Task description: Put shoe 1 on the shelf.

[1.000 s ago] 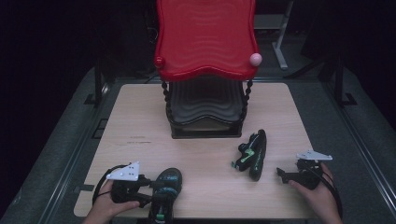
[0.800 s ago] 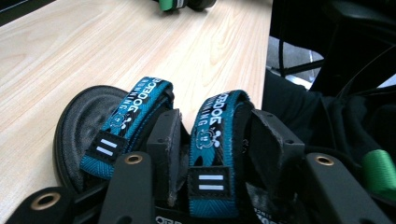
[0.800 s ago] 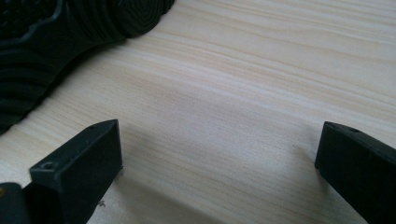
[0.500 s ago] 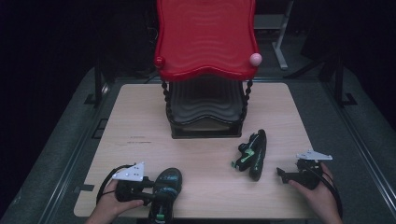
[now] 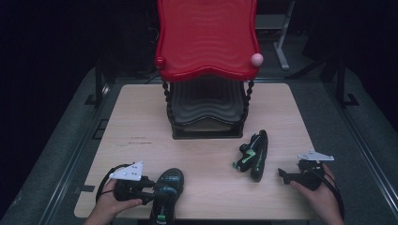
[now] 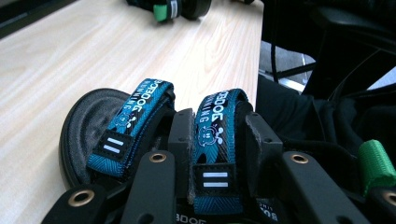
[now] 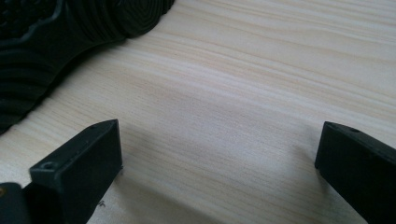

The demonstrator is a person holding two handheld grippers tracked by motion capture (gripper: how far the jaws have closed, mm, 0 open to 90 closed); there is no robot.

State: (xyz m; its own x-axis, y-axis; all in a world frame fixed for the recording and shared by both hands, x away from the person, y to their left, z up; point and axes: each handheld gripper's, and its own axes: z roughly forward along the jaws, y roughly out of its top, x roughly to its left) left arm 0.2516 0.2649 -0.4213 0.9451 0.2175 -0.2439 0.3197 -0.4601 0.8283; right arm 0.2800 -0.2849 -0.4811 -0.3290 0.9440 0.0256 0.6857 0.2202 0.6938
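Observation:
A black sandal [image 5: 171, 179] with blue straps lies at the table's near edge, its toe pointing away from me. My left gripper [image 5: 152, 190] comes at it from the left. In the left gripper view the jaws have just been closing, and the left gripper [image 6: 218, 128] now presses on the rear blue strap [image 6: 219, 109] from both sides. The front strap [image 6: 140, 116] lies free just left of it. A second sandal [image 5: 253, 152] lies on its side at the right, its green tab [image 6: 161, 11] towards me. My right gripper [image 5: 283, 175] rests open on the wood right of it, with bare table between its jaws [image 7: 219, 149] and the ribbed sole [image 7: 56, 32] ahead.
A tiered rack stands at the back middle of the wooden table [image 5: 136, 122], with a red wavy top tray [image 5: 206, 37] over a black lower tier [image 5: 206, 110]. A pink knob [image 5: 256, 59] caps its right post. Dark floor surrounds the table.
The left gripper's jaws have drawn in onto the near sandal's strap. Both hands and the far sandal stay where they were.

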